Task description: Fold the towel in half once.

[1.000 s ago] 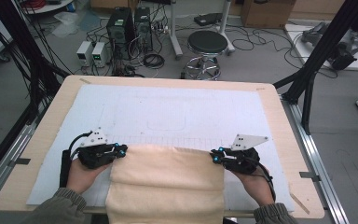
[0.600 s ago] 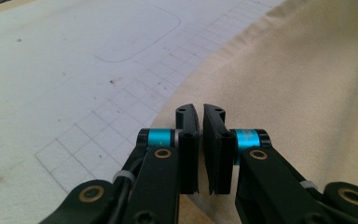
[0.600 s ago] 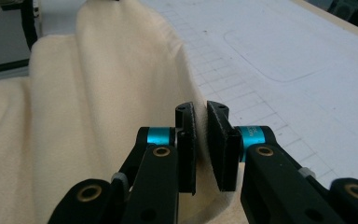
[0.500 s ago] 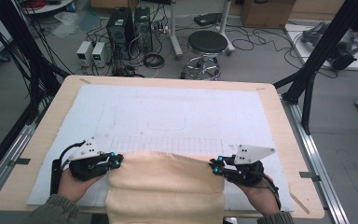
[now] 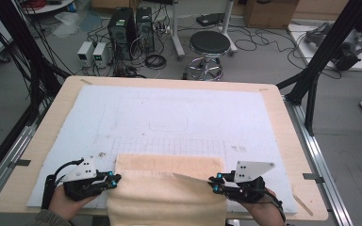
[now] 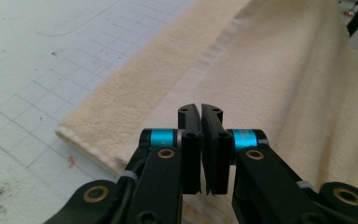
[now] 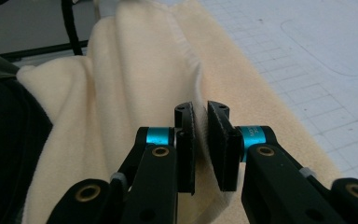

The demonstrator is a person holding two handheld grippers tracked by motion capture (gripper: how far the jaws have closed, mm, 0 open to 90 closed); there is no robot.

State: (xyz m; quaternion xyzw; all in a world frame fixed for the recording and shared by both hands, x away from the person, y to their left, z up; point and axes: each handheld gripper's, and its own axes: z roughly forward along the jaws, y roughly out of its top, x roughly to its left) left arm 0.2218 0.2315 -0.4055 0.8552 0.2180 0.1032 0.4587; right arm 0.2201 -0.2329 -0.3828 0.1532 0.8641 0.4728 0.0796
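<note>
Hands come in at the near edge of the table (image 5: pixel 283 141), each with a gripper. The left gripper (image 5: pixel 114 179) has its jaws squeezed shut on the left edge of the cream towel (image 5: pixel 169 188). The right gripper (image 5: pixel 213 183) has its jaws pinched on the towel's right edge, with the hem between the pads. The towel hangs over the near edge and is folded over, so a strip of it lies flat on the white mat (image 5: pixel 169 113) just past the grippers. Farther away, on the floor, stands a black stool (image 5: pixel 209 44).
</note>
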